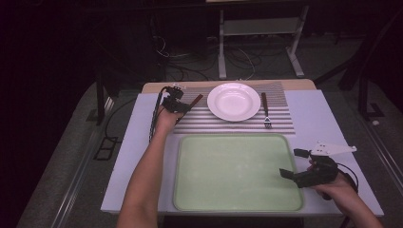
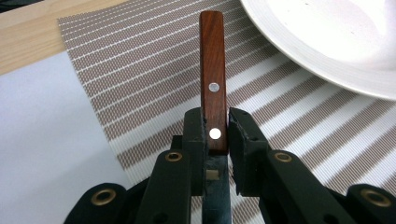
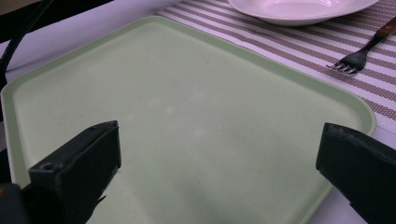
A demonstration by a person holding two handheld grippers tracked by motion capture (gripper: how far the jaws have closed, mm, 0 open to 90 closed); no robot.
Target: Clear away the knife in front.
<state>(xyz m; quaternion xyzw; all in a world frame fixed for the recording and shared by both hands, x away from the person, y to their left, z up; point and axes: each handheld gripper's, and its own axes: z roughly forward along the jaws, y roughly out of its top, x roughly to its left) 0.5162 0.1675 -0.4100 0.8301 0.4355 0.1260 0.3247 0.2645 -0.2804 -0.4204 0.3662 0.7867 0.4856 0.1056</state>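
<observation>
Left tongs (image 2: 216, 128) clamp a knife (image 2: 212, 79) at its wooden handle. Its long axis slants over the mat (image 1: 228, 118), handle end toward the plate (image 1: 233, 101). Right tongs (image 1: 293, 164) gape wide over the tray (image 1: 237, 199).

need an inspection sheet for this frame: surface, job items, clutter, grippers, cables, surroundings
Surface: white table bearing a striped placemat and an empty green tray.
Job's things: white plate on the placemat; fork to its right; wooden-handled utensil to its left.
Clutter: nothing seen.
Grippers: left gripper shut on the utensil's handle; right gripper open over the tray's right edge.
Cables: black cable trailing from the left gripper.
Surroundings: dark floor, cables, white stand beyond the table.
</observation>
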